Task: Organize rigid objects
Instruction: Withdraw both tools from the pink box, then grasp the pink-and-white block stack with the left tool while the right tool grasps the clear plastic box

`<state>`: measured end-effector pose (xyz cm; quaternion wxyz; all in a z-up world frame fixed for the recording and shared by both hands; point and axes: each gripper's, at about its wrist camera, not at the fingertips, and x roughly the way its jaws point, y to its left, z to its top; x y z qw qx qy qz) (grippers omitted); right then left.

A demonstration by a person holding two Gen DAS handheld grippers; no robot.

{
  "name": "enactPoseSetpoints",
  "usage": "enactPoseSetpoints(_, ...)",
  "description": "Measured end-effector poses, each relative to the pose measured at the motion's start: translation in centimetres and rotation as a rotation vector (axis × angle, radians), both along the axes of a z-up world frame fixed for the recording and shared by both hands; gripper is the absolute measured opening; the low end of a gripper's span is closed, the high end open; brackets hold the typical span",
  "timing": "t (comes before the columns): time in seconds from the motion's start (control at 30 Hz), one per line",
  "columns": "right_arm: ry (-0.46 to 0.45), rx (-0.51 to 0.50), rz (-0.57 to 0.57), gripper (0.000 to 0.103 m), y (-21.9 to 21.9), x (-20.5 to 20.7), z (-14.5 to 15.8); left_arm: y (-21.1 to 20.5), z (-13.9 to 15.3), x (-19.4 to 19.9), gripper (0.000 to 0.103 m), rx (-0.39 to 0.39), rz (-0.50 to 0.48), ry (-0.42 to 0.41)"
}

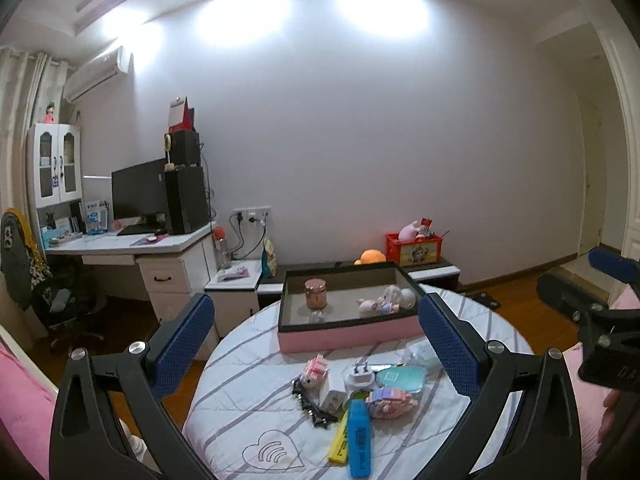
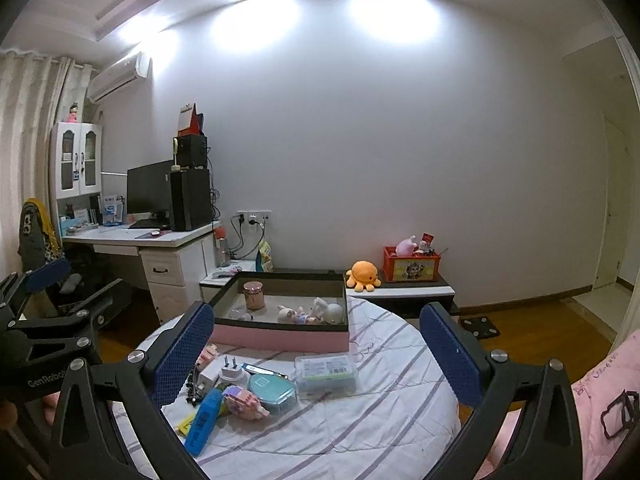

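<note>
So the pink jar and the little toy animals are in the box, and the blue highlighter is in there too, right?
Not quite. The pink jar and toy animals are in the box, but the blue highlighter lies outside it on the striped table cover. The right wrist view shows it.

Your pink tray (image 2: 280, 340) holds a jar (image 2: 253, 295) and figurines (image 2: 310, 312); in front, a blue marker (image 2: 204, 420), plug (image 2: 230, 370) and teal case (image 2: 274, 392) lie clustered.

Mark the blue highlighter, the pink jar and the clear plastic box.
Blue highlighter (image 1: 360, 438), left wrist view, middle of its body.
Pink jar (image 2: 253, 296), right wrist view, its side.
Clear plastic box (image 2: 326, 376), right wrist view, its lid.
</note>
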<state>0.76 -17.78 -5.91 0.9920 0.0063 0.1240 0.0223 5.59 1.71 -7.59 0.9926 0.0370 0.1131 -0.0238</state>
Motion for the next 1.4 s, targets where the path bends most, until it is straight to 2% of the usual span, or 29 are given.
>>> enactPoseSetpoints(0.23,0.088,0.006,0.002,0.103,-0.1,2.9,-2.9,1.0,-3.2,2.9,0.103,0.011,0.019,0.112)
enactPoseSetpoints(0.5,0.259,-0.006,-0.045,0.103,-2.0,7.8,-8.4,1.6,-10.2,8.2,0.103,0.023,0.011,0.343)
enactPoseSetpoints(0.63,0.329,0.01,-0.061,0.103,-3.1,10.1,-10.7,2.4,-11.8,11.0,0.103,-0.011,0.018,0.396)
enactPoseSetpoints(0.8,0.372,0.023,-0.078,0.103,-4.2,12.4,-12.2,3.0,-13.1,15.1,0.103,0.001,0.056,0.447)
enactPoseSetpoints(0.93,0.403,0.034,-0.082,0.103,-4.8,14.4,-13.1,2.9,-14.6,18.1,0.103,0.004,0.037,0.5)
enactPoseSetpoints(1.1,0.427,0.038,-0.077,0.103,-5.0,16.4,-13.6,2.9,-15.1,20.0,0.102,-0.014,0.001,0.517)
enactPoseSetpoints(1.17,0.437,0.046,-0.072,0.103,-5.0,17.1,-13.8,3.1,-15.3,20.5,0.095,-0.023,-0.015,0.523)
enactPoseSetpoints(1.23,0.449,0.047,-0.064,0.103,-4.9,17.8,-14.0,3.6,-15.4,21.0,0.076,-0.033,-0.01,0.537)
enactPoseSetpoints(1.37,0.471,0.038,-0.056,0.103,-4.6,18.9,-14.4,4.3,-15.7,21.4,0.069,-0.062,-0.04,0.556)
enactPoseSetpoints(1.4,0.479,0.038,-0.048,0.103,-4.4,19.2,-14.6,4.2,-15.7,21.4,0.063,-0.058,-0.049,0.555)
